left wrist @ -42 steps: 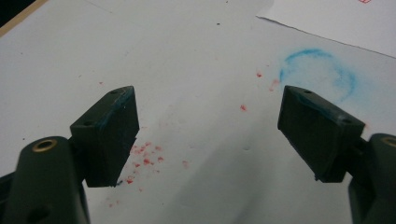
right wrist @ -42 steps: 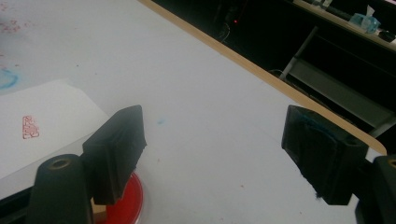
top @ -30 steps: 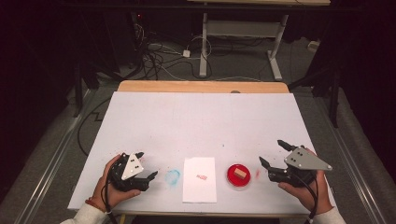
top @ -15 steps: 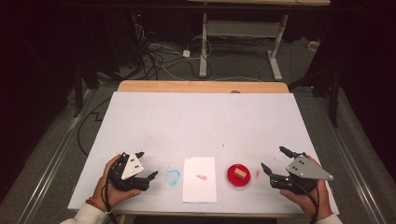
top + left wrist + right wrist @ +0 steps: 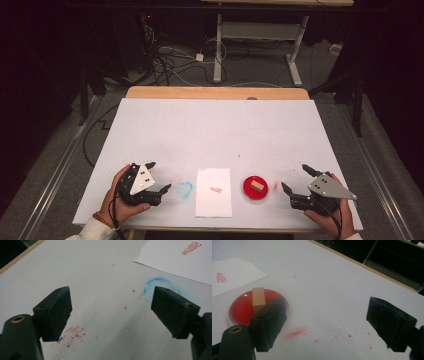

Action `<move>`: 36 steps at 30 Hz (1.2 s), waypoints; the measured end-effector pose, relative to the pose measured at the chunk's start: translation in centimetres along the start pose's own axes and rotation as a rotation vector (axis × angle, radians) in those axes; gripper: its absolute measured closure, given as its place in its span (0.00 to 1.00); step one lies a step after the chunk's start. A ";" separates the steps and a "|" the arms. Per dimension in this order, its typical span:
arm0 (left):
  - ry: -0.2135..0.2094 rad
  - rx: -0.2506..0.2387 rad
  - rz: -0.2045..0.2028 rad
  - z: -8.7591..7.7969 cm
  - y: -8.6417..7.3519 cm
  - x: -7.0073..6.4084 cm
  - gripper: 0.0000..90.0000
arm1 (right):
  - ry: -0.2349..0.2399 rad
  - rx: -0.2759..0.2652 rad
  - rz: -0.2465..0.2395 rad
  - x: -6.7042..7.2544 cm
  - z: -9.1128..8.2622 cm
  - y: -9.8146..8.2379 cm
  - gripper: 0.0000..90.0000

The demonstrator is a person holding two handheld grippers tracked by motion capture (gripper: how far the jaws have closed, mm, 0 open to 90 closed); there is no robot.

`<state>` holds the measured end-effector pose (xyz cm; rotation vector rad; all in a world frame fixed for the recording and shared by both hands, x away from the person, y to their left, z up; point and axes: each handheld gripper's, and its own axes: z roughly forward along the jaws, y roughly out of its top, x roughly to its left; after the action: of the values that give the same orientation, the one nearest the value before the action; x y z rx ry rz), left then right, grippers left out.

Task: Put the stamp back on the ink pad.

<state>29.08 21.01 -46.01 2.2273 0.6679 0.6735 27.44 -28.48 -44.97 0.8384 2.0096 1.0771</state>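
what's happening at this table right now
A person sits at a white table with a two-jaw gripper in each hand. A wooden stamp stands in a red ink dish, beside a sheet of paper that already carries a red stamped mark. The right gripper, its jaws just opened wide and empty, sits to the right of the dish, apart from it. The left gripper rests open near a blue smudge.

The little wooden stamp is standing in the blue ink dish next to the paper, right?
Not quite: the ink dish is red, not blue, as the high view shows. The wooden stamp does stand in it, beside the paper. The blue you see is a smudge on the table.
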 end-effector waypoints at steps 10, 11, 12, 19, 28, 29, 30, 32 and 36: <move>0.005 -0.004 0.014 -0.1 0.0 -0.4 0.18 | 0.000 0.003 0.004 0.0 0.4 -0.9 0.17; 0.003 -0.006 0.016 -0.2 0.1 -0.5 0.18 | 0.006 -0.002 0.011 0.0 0.3 -0.9 0.18; 0.003 -0.005 0.020 -0.2 0.1 -0.5 0.18 | 0.009 -0.002 0.016 0.0 0.4 -1.0 0.18; 0.002 -0.003 0.023 -0.4 -0.2 -0.6 0.18 | 0.010 -0.002 -0.006 0.5 0.5 -0.8 0.17; 0.001 0.009 0.023 -0.1 -0.2 -0.5 0.18 | 0.006 -0.011 -0.024 0.6 0.4 -0.7 0.18; 0.000 0.012 0.025 -0.1 -0.2 -0.5 0.18 | 0.006 -0.011 -0.026 0.6 0.4 -0.7 0.18; 0.000 0.013 0.025 -0.1 -0.2 -0.5 0.18 | 0.007 -0.016 -0.024 0.6 0.4 -0.7 0.18; 0.000 0.015 0.024 -0.1 -0.2 -0.5 0.18 | 0.006 -0.021 -0.026 0.6 0.3 -0.7 0.18; 0.000 0.014 0.019 -0.1 -0.3 -0.5 0.18 | 0.003 -0.025 -0.028 0.6 0.3 -0.6 0.18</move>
<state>28.62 20.93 -46.28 2.2487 0.6540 0.6809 27.20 -28.12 -45.74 0.7932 2.0004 1.0863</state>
